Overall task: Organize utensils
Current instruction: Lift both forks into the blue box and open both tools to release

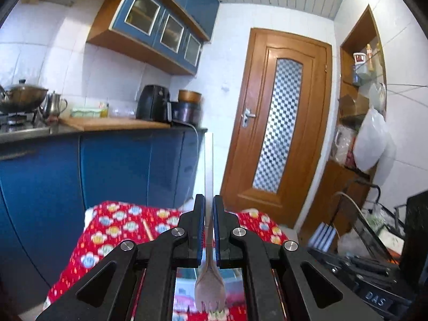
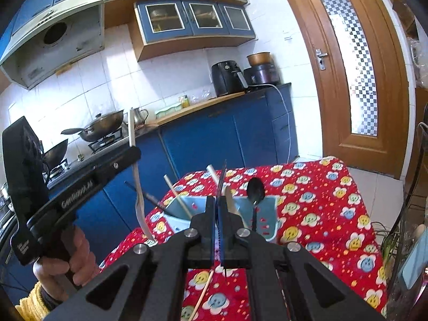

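My left gripper [image 1: 209, 200] is shut on a silver fork [image 1: 209, 165], handle pointing up and tines down near the camera. In the right wrist view the left gripper [image 2: 135, 153] holds the fork [image 2: 139, 192] upright at the table's left edge, beside a pale blue utensil holder [image 2: 267, 214]. The holder contains a black spoon [image 2: 255, 188], chopsticks [image 2: 178, 196] and other utensils. My right gripper [image 2: 220, 200] is shut on a thin dark utensil [image 2: 222, 176], just in front of the holder. A loose chopstick [image 2: 203, 291] lies on the cloth below.
A red flower-patterned tablecloth [image 2: 321, 208] covers the table. Blue cabinets and a counter [image 2: 208, 101] with an air fryer, pots and a stove stand behind. A wooden door [image 2: 355, 75] is at the right. A wire rack [image 1: 374, 227] stands at the right.
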Available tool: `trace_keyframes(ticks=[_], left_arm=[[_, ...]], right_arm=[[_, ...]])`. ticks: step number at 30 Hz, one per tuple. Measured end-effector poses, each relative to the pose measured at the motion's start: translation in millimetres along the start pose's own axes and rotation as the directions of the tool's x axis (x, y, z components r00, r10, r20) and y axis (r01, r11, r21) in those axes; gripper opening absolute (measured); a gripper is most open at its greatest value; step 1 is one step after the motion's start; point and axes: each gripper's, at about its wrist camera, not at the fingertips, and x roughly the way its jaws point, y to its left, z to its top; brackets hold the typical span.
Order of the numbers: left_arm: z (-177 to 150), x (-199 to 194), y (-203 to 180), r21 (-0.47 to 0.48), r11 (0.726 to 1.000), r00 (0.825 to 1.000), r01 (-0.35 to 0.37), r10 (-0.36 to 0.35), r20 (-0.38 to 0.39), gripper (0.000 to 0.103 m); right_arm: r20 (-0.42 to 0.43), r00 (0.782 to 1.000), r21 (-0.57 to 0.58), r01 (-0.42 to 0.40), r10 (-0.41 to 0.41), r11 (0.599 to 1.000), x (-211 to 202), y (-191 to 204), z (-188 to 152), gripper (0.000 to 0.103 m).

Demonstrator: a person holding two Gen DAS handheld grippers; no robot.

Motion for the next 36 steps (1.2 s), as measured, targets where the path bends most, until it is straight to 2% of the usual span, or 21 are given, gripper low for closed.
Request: trace_keyframes(ticks=[6, 15, 18, 27, 36], left_arm=[[7.9, 28.8, 2.8, -0.007, 0.999, 0.999, -0.036, 0.036, 0.016, 0.006], [-8.3, 64.4, 8.8, 0.000, 0.995, 0.995, -0.097, 0.097, -0.003, 0.006], [-11.8, 67.0, 8.6, 0.016, 0.993, 0.992, -0.121, 0.120, 0.026, 0.006], [-11.5, 81.3, 3.9, 0.061, 0.988, 0.990, -0.140, 0.138, 0.043, 0.006], [-9.1, 83.3, 7.3, 0.043, 0.989, 0.989, -0.144, 0.144, 0.014, 0.007]], right_arm=[[0.020, 1.000, 0.019, 0.009, -0.009, 1.000, 6.5, -11.6, 14.3, 0.003], [0.072, 0.996, -0.012, 0.055, -0.054, 0.998, 23.0, -19.9, 38.9, 0.003], [0.083, 0.993, -0.036, 0.083, -0.080, 0.996, 31.4, -21.0, 41.2, 0.003], [0.041, 0.995, -0.026, 0.095, -0.094, 0.995, 56.7, -31.6, 36.8, 0.003], [-0.018, 0.995, -0.030, 0.097, -0.097, 0.995, 76.2, -35.9, 31.3, 0.003]])
